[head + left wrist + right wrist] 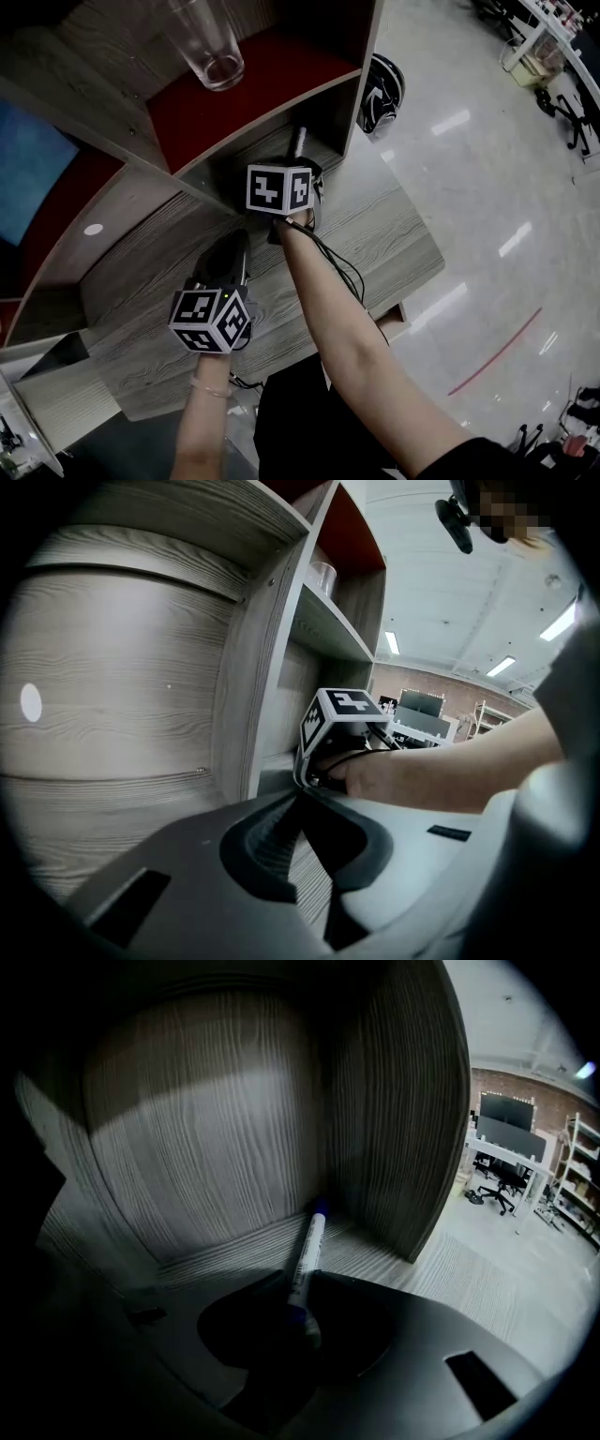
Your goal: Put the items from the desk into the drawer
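A marker pen with a blue cap points into the back corner of a wooden cubby under the shelf. My right gripper is shut on its near end. In the head view the right gripper reaches into that cubby, and the pen is hidden there. My left gripper rests lower left on the grey wood desk, shut with nothing between its jaws. From the left gripper view, the left gripper faces the right gripper's marker cube and the hand holding it.
A clear drinking glass stands on the red shelf above the cubby. The shelf's wooden upright rises just left of the cubby. A blue screen is at far left. Shiny floor lies beyond the desk's right edge.
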The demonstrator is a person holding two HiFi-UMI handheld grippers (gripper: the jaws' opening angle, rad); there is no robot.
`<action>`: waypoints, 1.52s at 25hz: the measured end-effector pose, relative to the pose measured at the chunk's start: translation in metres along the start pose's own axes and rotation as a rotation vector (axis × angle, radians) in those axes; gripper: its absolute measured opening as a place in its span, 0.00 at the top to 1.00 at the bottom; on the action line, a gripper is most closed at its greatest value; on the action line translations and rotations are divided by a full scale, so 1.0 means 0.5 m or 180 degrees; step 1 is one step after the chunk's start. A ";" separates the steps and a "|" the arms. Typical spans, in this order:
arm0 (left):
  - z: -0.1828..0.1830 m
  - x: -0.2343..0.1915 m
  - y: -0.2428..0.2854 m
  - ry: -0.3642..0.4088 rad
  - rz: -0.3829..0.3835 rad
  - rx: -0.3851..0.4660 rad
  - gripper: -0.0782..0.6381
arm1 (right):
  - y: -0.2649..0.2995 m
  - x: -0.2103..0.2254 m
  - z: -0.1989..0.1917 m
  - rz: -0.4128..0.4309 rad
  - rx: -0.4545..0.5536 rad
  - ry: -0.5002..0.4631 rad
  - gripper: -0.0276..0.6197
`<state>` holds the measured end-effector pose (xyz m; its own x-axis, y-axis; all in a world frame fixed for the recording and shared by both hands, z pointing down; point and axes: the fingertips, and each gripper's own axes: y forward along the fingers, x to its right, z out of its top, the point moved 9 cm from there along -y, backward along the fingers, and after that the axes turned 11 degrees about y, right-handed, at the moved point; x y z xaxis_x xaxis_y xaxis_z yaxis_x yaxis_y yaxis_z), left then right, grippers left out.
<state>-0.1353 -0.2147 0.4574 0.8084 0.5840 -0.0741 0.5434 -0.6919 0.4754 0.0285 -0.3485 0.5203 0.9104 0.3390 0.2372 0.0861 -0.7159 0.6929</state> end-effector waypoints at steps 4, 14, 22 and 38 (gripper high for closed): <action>-0.001 0.001 -0.004 -0.0013 0.0011 0.0002 0.85 | -0.003 0.009 0.004 0.0050 0.0004 0.0110 0.80; 0.003 0.020 -0.013 -0.0040 0.0054 0.0041 0.85 | -0.049 0.047 -0.012 0.0253 0.0092 0.0082 0.82; 0.006 0.073 -0.033 0.0002 0.0037 0.0064 0.85 | -0.134 0.085 -0.025 0.0537 0.0205 0.0094 0.82; 0.007 0.241 -0.071 0.0215 -0.0096 0.0150 0.85 | -0.352 0.223 -0.058 0.0947 0.0441 -0.0061 0.82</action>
<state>-0.0564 -0.1212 0.4285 0.7752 0.6311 -0.0275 0.5785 -0.6919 0.4320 0.1031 -0.1667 0.4446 0.9112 0.0919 0.4015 -0.1318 -0.8586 0.4955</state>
